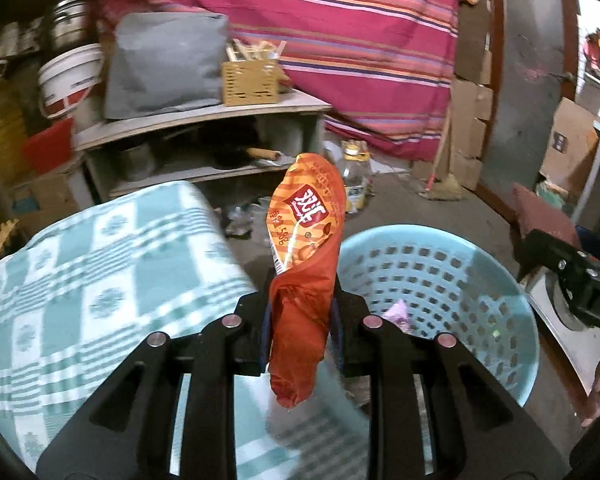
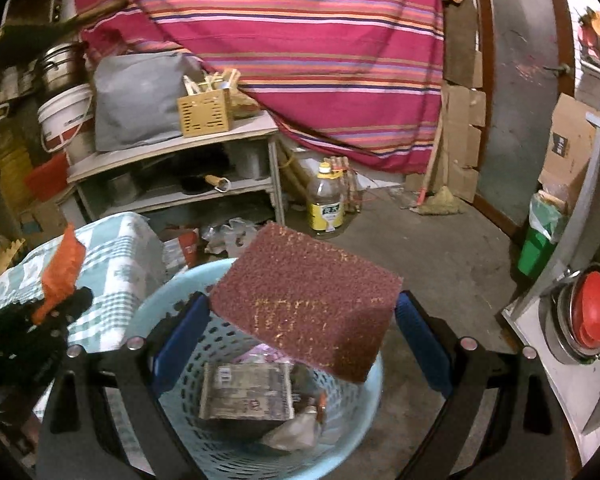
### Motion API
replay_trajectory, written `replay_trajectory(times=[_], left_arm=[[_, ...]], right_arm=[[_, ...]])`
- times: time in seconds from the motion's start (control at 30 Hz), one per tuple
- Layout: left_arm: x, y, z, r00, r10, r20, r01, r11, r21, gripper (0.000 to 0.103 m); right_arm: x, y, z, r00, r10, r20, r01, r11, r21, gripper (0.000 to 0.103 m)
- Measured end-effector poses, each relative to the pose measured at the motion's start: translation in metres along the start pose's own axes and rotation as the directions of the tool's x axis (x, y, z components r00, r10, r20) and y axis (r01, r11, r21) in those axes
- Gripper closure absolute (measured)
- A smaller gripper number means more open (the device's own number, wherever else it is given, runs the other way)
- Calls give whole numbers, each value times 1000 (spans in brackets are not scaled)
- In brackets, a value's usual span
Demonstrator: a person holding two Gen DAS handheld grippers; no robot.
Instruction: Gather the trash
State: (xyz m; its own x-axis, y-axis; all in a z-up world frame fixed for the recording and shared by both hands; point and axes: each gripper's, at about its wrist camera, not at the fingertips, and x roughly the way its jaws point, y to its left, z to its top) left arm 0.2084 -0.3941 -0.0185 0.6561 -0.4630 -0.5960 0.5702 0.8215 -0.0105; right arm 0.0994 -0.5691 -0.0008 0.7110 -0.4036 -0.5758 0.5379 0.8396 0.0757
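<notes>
My left gripper [image 1: 300, 320] is shut on an orange snack wrapper [image 1: 306, 240] that stands up between its fingers, left of the light blue perforated basket [image 1: 480, 280]. In the right wrist view my right gripper [image 2: 304, 320] is open wide, and a dark red scouring pad [image 2: 308, 300] is in the air between its blue pads, touching neither, above the basket [image 2: 160, 312]. The basket holds a flattened grey carton [image 2: 246, 392] and other scraps. The left gripper with the wrapper [image 2: 62, 268] shows at the left.
A table with a green checked cloth [image 1: 80, 280] is left of the basket. Behind are a grey shelf unit [image 2: 172, 160], a wooden box [image 2: 206, 114], a yellow-labelled bottle [image 2: 326, 202], litter on the floor [image 2: 224, 236] and a green bin [image 2: 538, 248].
</notes>
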Motion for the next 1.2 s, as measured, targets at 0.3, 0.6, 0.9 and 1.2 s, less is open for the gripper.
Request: replay_trajectory(times=[0.3,0.6,0.9,1.2], left_arm=[[18,-35,5,997,-79,-19,80,997,24,56],[16,-20,7,999,-35,-3,35,999,1,30],[-23,29,12,992,104,72,-101,994,-33,10],[-55,89,3,976,205,66,-196,972,-131,6]], right_arm=[[8,-29,-4,1000,-12,-19,13,998,56,11],[11,-32,-5,999,-27,-25,28,998,49,11],[14,-8,-5,999,0,-34,1,1000,14,11],[26,27,-11,995,48,-93,-50,999,-20,10]])
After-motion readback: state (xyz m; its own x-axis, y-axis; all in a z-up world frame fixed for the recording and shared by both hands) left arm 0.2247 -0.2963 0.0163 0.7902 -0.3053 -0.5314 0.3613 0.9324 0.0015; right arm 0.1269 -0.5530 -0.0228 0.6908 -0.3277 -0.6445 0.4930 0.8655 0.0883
